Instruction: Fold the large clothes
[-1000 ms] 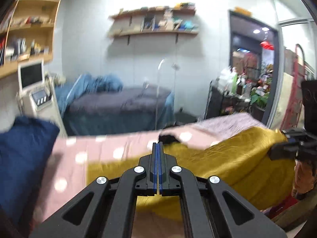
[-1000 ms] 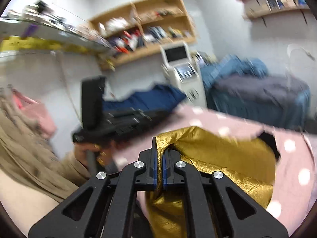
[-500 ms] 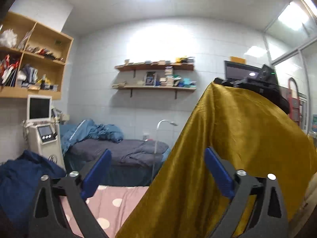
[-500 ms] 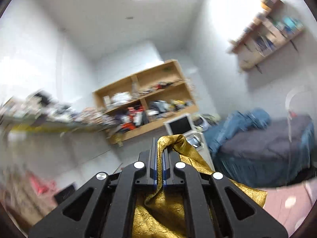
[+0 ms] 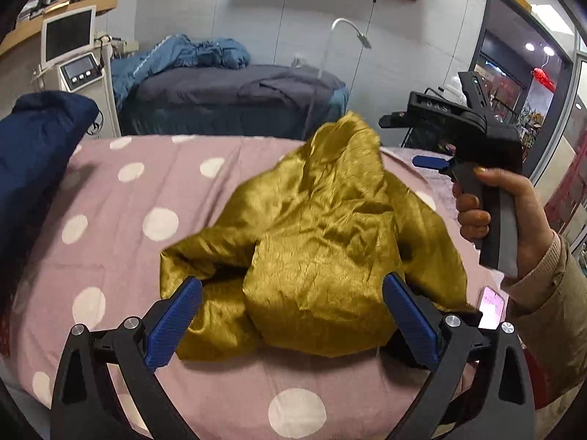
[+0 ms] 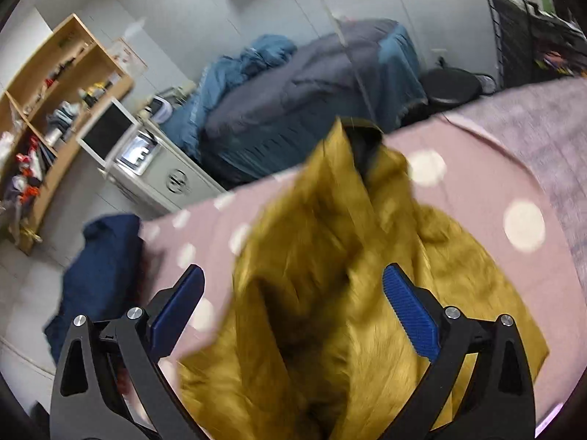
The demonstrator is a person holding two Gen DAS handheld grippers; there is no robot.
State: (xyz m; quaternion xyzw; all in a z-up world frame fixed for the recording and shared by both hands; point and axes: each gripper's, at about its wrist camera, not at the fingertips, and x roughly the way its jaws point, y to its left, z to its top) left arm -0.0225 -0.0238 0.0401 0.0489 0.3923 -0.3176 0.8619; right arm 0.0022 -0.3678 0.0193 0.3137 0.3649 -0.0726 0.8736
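A large shiny gold garment [image 5: 315,242] lies crumpled in a loose heap on the pink polka-dot bed cover [image 5: 146,198]. My left gripper [image 5: 291,315] is open, its blue pads on either side of the heap's near edge, holding nothing. My right gripper [image 6: 293,308] is open above the garment [image 6: 341,275], which is blurred in that view; a dark lining shows at its top fold [image 6: 363,146]. The right gripper [image 5: 433,161] also shows in the left wrist view, held in a hand at the right, beside the heap.
A dark blue cloth [image 5: 33,154] lies at the bed's left edge. A phone [image 5: 489,306] lies at the right edge. Behind stand a second bed with blue bedding [image 5: 227,88], a white machine with a screen [image 5: 73,55], and shelves.
Both grippers have let go of the gold garment and opened. The garment, held up high half a second ago, has dropped into a crumpled heap on the bed.
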